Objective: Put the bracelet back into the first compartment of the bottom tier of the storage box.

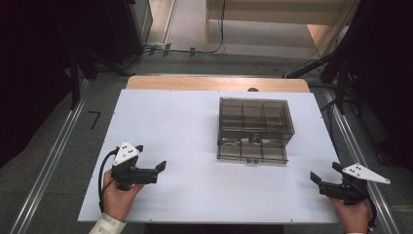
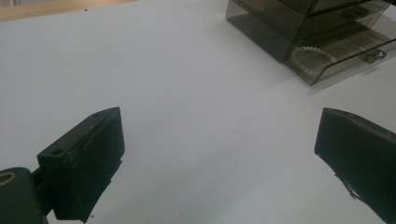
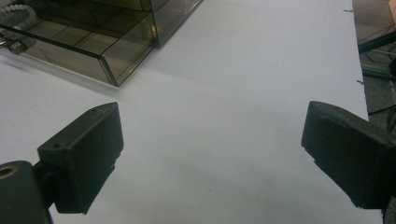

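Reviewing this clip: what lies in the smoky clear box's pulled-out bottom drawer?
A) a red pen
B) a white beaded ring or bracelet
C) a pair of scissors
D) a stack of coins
B: in the left gripper view a white beaded ring lies in the open drawer of the box; the high view shows it at the drawer's left end.

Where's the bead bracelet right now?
The bead bracelet lies in the pulled-out bottom drawer of the smoked plastic organizer, at the drawer's left end in the high view, just left of the drawer's small handle.
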